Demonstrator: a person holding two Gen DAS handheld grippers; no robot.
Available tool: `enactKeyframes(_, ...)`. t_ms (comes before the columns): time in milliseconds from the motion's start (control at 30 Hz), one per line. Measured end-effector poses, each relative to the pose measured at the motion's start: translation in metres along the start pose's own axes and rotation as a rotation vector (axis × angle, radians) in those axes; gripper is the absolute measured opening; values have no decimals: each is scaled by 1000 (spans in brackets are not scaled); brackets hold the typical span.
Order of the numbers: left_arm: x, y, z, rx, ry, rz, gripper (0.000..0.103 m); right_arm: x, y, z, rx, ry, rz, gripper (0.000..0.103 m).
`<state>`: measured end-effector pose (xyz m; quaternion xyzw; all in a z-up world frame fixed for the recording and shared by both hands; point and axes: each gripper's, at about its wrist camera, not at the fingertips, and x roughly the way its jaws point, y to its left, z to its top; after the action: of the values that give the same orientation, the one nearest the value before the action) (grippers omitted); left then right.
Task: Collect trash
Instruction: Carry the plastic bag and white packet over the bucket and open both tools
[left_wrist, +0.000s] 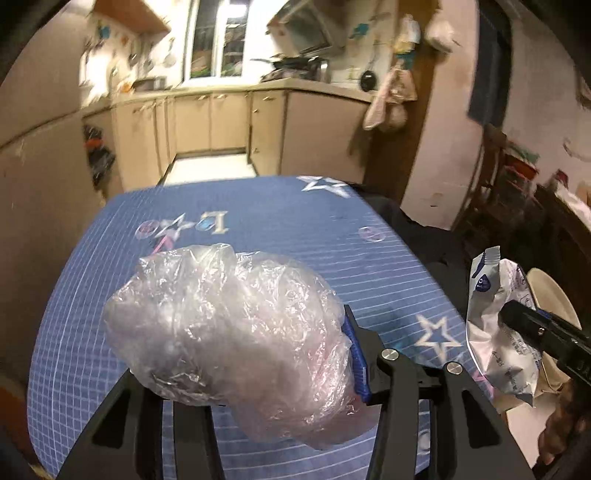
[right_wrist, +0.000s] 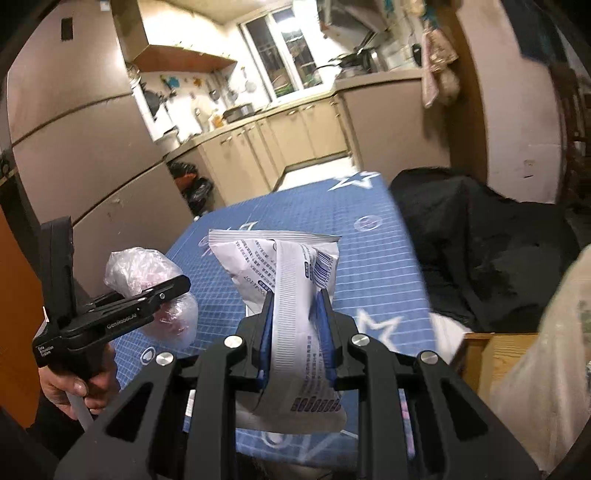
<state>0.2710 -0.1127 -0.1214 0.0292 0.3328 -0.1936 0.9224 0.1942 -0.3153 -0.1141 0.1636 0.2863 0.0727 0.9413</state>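
Observation:
My left gripper (left_wrist: 236, 354) is shut on a crumpled clear plastic bag (left_wrist: 229, 332) and holds it above the blue table (left_wrist: 295, 221); the bag hides the left finger. It also shows in the right wrist view (right_wrist: 147, 273), held by the left gripper (right_wrist: 173, 288). My right gripper (right_wrist: 295, 310) is shut on a white printed wrapper (right_wrist: 288, 280), upright between the blue pads. The wrapper shows at the right of the left wrist view (left_wrist: 498, 332), with the right gripper (left_wrist: 517, 317) on it.
The blue tablecloth (right_wrist: 369, 258) has stars and grid lines. A black bag or cloth (right_wrist: 480, 240) lies right of the table. A wooden box edge (right_wrist: 495, 350) and a pale bag (right_wrist: 546, 350) are at lower right. Kitchen cabinets (left_wrist: 221, 118) stand behind.

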Motion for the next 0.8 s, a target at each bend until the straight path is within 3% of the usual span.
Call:
enactKeyframes(367,-2,-141,28,209,-63,-112,48,-99,-63,4,27,-154,-223,21)
enactKeyframes(800,4,-306,31,429,-81,-276,48,-184,-142,-5,56,-228,-511,21)
